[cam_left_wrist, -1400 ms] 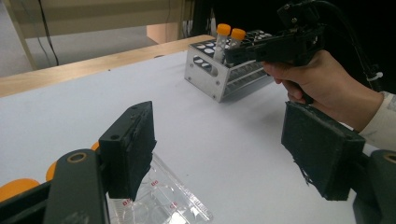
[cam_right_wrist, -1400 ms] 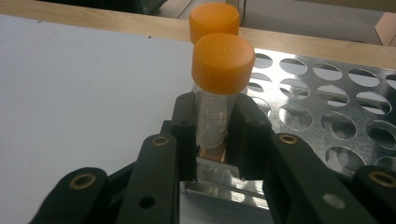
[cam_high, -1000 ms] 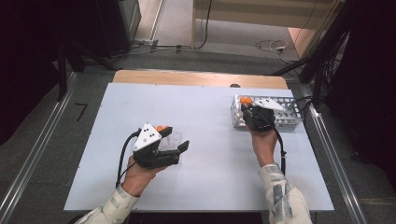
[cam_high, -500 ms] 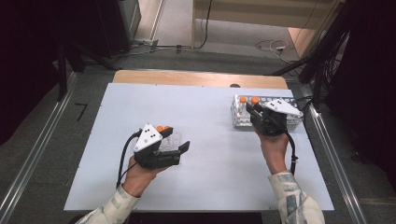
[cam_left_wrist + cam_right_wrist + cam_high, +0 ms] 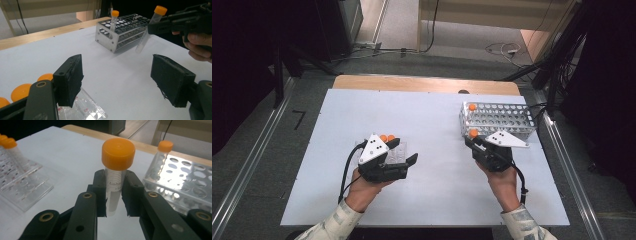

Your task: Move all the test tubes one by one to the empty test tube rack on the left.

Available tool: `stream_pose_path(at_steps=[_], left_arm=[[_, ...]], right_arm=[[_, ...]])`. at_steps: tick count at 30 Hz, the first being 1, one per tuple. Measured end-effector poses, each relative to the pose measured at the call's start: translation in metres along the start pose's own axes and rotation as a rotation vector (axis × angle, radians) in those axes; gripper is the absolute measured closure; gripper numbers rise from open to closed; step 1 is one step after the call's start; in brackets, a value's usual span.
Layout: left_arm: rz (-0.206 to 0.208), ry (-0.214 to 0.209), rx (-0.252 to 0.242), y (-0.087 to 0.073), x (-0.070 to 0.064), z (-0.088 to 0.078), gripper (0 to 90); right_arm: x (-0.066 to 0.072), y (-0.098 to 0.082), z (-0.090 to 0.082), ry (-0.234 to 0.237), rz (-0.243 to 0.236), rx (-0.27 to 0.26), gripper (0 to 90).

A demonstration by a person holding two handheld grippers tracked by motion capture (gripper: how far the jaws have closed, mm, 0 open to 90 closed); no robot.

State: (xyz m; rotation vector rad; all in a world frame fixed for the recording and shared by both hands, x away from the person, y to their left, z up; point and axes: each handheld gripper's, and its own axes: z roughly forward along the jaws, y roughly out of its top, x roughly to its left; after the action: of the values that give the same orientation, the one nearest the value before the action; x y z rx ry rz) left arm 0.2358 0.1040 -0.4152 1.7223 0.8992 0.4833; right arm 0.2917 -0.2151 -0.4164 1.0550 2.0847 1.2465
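My right gripper (image 5: pixel 116 195) is shut on a clear tube with an orange cap (image 5: pixel 117 167), held upright above the table. From above, that gripper (image 5: pixel 473 142) hangs just in front of the metal tube rack (image 5: pixel 507 122), its tube cap (image 5: pixel 473 133) near the rack's front left corner. One more capped tube (image 5: pixel 472 106) stands in the rack's far left corner. My left gripper (image 5: pixel 120 75) is open with nothing between its pads, over a clear plastic holder (image 5: pixel 85 107) with orange-capped tubes (image 5: pixel 21 91). Farther off is the right gripper (image 5: pixel 175 21) with its tube (image 5: pixel 147 32).
The white board (image 5: pixel 432 120) lies on a wooden table whose far edge (image 5: pixel 422 84) shows behind it. The clear holder (image 5: pixel 398 150) sits at mid-left under my left gripper (image 5: pixel 408 156). Cables and dark equipment lie beyond the right edge (image 5: pixel 557 75).
My right gripper has drawn back from over the rack toward the person, carrying the orange-capped tube. The left gripper has stayed where it was.
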Motion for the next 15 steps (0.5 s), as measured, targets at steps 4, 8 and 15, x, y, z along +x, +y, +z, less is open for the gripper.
stream_pose_path(at_steps=[4, 8, 15], left_arm=[[0.004, -0.004, 0.003, -0.001, -0.002, 0.001, 25.4], [0.006, -0.009, 0.004, -0.001, -0.005, 0.002, 25.4], [0.01, -0.016, 0.006, -0.002, -0.007, 0.003, 25.5]], right_arm=[[0.008, -0.007, 0.001, 0.031, -0.009, 0.022, 71.9], [0.017, -0.011, 0.002, 0.06, -0.027, 0.035, 71.9], [0.033, -0.013, 0.006, 0.108, -0.047, 0.045, 71.9]])
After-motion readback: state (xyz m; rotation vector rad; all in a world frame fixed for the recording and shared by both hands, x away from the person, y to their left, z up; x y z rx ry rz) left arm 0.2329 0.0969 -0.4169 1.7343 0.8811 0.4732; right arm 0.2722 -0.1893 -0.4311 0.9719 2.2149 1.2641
